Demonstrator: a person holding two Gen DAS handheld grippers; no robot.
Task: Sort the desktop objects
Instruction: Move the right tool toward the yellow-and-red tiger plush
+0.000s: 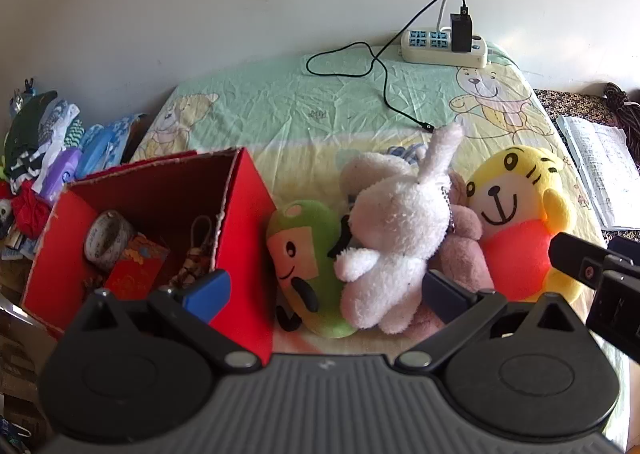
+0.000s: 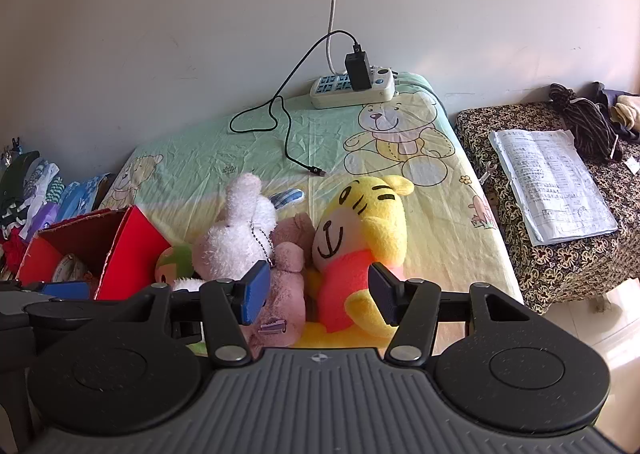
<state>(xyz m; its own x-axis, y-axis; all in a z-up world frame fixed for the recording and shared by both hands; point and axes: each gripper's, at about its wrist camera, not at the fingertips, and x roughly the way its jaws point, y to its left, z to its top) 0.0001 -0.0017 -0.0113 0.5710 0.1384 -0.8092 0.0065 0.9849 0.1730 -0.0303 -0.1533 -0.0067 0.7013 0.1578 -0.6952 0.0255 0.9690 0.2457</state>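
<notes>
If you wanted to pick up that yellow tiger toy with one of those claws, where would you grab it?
Probably by the red-shirted body of the yellow tiger toy, coming from the front with the right gripper, whose open jaws already flank it. The body is soft and narrower than the head. Its right side is free; the pink plush presses against its left.

Left gripper [image 1: 326, 294]: grey ribbed housing, two round black discs, black linkage arms with silver pivot screws, blue pads on the fingers [image 1: 208, 294]. Right gripper [image 2: 318, 296]: same build, blue pads, small compass-like mark on the grey housing. Its black finger also shows at the left-wrist view's right edge.
</notes>
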